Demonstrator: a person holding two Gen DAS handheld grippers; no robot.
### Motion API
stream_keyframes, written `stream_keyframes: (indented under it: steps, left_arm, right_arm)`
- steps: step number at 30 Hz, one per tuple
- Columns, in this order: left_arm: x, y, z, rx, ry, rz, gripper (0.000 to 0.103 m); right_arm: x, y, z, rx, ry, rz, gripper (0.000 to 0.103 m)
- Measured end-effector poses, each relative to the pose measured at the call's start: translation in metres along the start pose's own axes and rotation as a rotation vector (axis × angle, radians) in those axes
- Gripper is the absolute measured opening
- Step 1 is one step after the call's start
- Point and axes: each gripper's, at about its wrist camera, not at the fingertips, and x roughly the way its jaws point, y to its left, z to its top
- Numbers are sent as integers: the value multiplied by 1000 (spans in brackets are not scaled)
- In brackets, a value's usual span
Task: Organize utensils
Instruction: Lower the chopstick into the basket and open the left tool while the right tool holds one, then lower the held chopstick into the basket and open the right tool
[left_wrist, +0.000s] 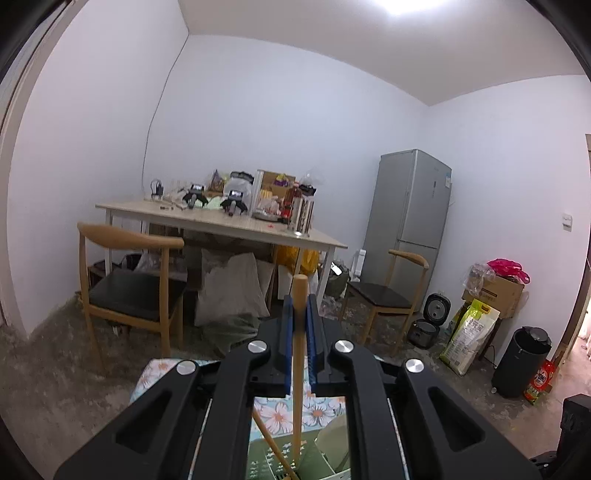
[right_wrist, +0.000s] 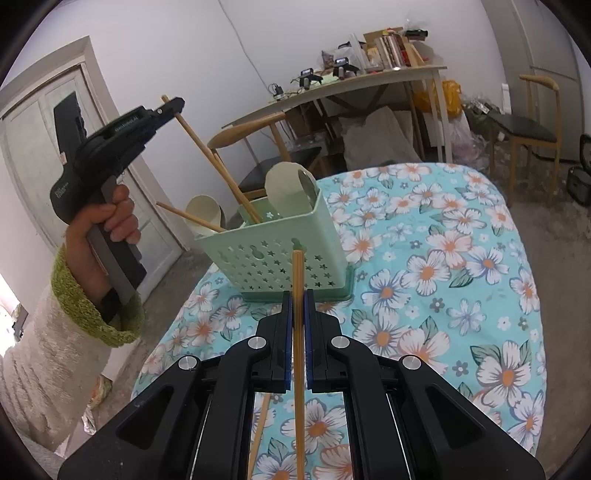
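A pale green perforated utensil holder (right_wrist: 273, 254) stands on the floral tablecloth (right_wrist: 443, 266). Two cream spoons (right_wrist: 290, 188) and a slanted chopstick (right_wrist: 188, 216) rest inside it. In the right wrist view a person's hand holds my left gripper (right_wrist: 173, 104) up at the left. It is shut on a wooden chopstick (right_wrist: 210, 155) whose lower end dips into the holder. In its own view the left gripper (left_wrist: 300, 299) clamps that chopstick (left_wrist: 299, 286) above the holder (left_wrist: 273, 461). My right gripper (right_wrist: 297, 293) is shut on another chopstick (right_wrist: 297, 266), just in front of the holder.
A further chopstick (right_wrist: 260, 424) lies on the cloth under the right gripper. Beyond are a cluttered dining table (left_wrist: 207, 218), two wooden chairs (left_wrist: 129, 291), a grey fridge (left_wrist: 410, 199), a cardboard box, a rice bag and a dark bin (left_wrist: 528, 362) on the floor.
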Motion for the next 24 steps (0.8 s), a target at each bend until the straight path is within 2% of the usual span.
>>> stream_keyframes:
  steps: [5, 11, 12, 13, 15, 19, 24]
  left_arm:
    - [11, 5, -13, -27, 64, -22, 6]
    - [14, 1, -23, -24, 152, -84, 7]
    - [13, 0, -25, -21, 168, -96, 12]
    - [12, -1, -26, -21, 176, -105, 25]
    - [7, -2, -27, -28, 179, -118, 41]
    - [-9, -5, -26, -17, 156, -132, 55]
    - [-37, -5, -22, -8, 130, -134, 64]
  right_arm:
    - [3, 1, 1, -1, 3, 1, 4]
    - [3, 4, 0, -4, 6, -1, 4]
    - [2, 5, 0, -4, 5, -2, 4]
    - [1, 6, 0, -4, 4, -3, 4]
    - [-2, 8, 0, -6, 0, -8, 4]
    - [-7, 12, 2, -16, -9, -20, 4]
    - [-13, 19, 5, -27, -24, -31, 4]
